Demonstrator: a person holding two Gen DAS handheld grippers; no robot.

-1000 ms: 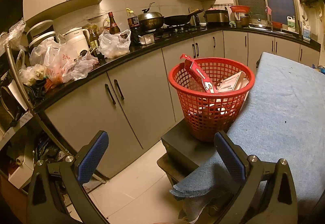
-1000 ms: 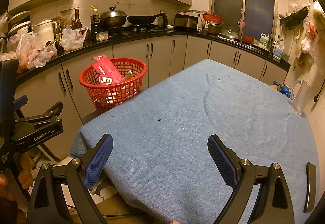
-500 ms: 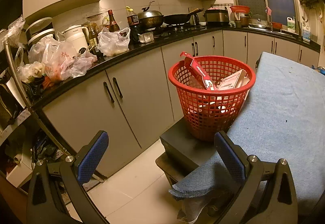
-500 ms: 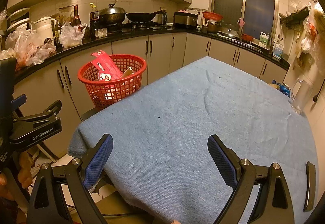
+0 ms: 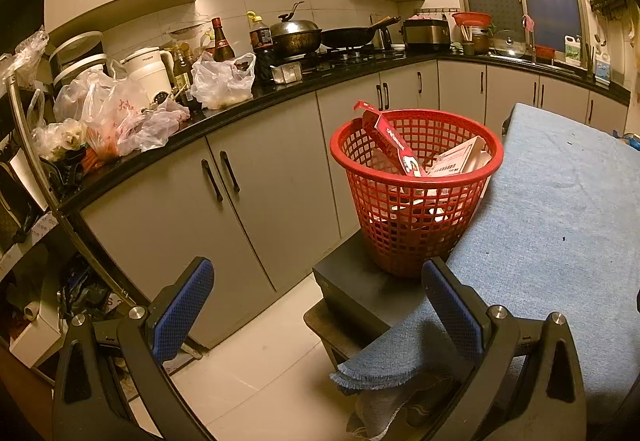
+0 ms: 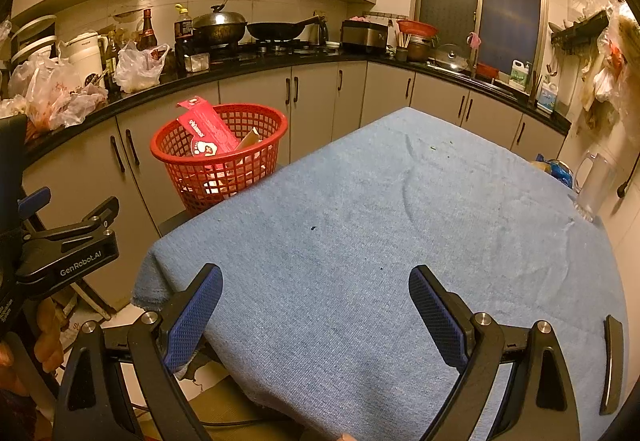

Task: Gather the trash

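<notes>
Blue cloth [image 6: 400, 241] covering the table, bare of trash. Red basket [image 5: 416, 197] on a dark stand [image 5: 360, 289] just beside the table's corner, holding a red box [image 5: 394, 147] tilted against its rim and a white carton [image 5: 456, 161]. Left gripper [image 5: 316, 305] spread wide, empty; right gripper [image 6: 316, 305] likewise spread, empty above the cloth.

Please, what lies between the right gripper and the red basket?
In the right wrist view, only bare blue cloth lies between the right gripper and the red basket, which stands past the cloth's left edge.
</notes>
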